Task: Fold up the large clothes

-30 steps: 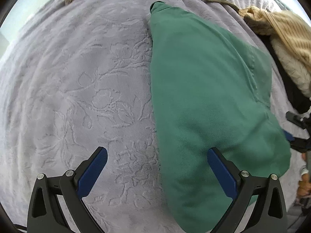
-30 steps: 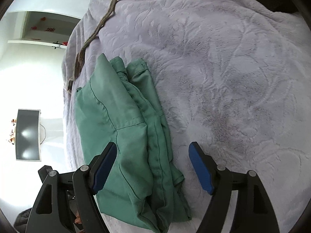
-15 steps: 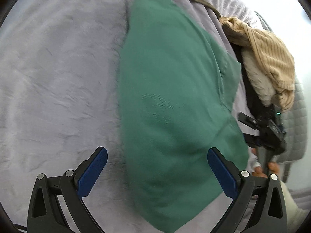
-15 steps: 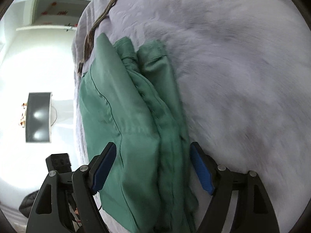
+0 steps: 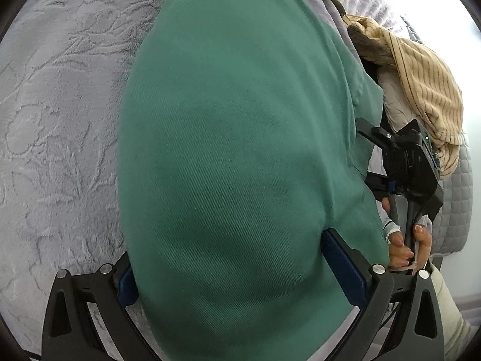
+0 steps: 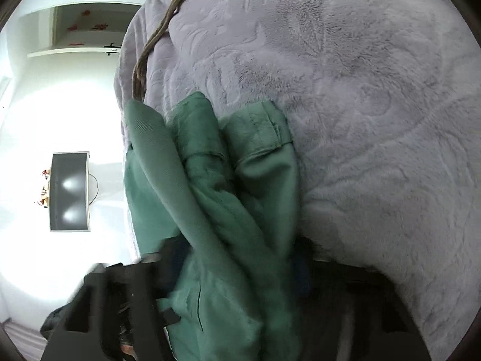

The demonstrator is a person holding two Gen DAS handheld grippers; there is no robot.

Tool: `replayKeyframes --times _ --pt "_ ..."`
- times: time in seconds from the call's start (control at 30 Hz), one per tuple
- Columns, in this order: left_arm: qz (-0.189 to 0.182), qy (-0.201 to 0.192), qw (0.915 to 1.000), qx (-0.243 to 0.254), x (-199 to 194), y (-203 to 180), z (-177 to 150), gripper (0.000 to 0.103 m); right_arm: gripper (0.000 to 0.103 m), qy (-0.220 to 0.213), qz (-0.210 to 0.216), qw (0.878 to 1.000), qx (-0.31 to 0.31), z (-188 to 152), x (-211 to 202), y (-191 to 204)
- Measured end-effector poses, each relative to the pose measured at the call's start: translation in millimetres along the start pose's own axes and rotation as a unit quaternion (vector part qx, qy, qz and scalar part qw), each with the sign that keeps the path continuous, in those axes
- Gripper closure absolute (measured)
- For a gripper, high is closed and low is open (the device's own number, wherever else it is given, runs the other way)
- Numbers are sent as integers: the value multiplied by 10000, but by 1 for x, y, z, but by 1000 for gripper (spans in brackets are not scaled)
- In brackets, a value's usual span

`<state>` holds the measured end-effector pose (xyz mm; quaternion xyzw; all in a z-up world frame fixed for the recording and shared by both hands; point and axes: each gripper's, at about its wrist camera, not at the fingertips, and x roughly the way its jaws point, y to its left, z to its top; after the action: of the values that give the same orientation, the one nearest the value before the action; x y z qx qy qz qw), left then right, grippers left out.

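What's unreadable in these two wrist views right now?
- Right wrist: right gripper is motion-blurred, so grip on the green garment is unclear.
- Left wrist: left gripper has its left finger mostly behind cloth.
- Both views: garment's near end is cut off by the bottom edge.

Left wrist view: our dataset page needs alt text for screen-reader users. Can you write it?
A folded green garment fills most of the frame, lying on a grey embossed blanket between the two wide-apart blue-padded fingers of the left tool. At right, a hand grips the right tool, with striped tan clothing piled beyond.
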<state>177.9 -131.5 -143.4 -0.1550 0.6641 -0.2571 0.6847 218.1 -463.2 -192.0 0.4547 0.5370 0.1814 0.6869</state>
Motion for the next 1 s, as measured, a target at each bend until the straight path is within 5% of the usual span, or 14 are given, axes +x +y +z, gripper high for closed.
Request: replayKeyframes --times 0.07,0.2,0.3,0.7,1.0 --pt "78 -69 9999 104 -5 -4 -2 16 77 -57 268 9996 92 -4 -7 2" --pt "4 -237 9991 350 -23 -11 -6 43 79 -196 763 9968 153 -16 -20 19" --pt "-160 -357 9983 421 -42 -15 -10 52 79 -235 1078 9938 115 -27 -27 39" --pt "-595 -569 9938 748 -130 -2 -56 52 79 -77 1377 9904 112 -124 -22 83" --pt "-142 -273 9976 616 -191 81 -154 52 79 502 1085 9913 556 -225 57 69"
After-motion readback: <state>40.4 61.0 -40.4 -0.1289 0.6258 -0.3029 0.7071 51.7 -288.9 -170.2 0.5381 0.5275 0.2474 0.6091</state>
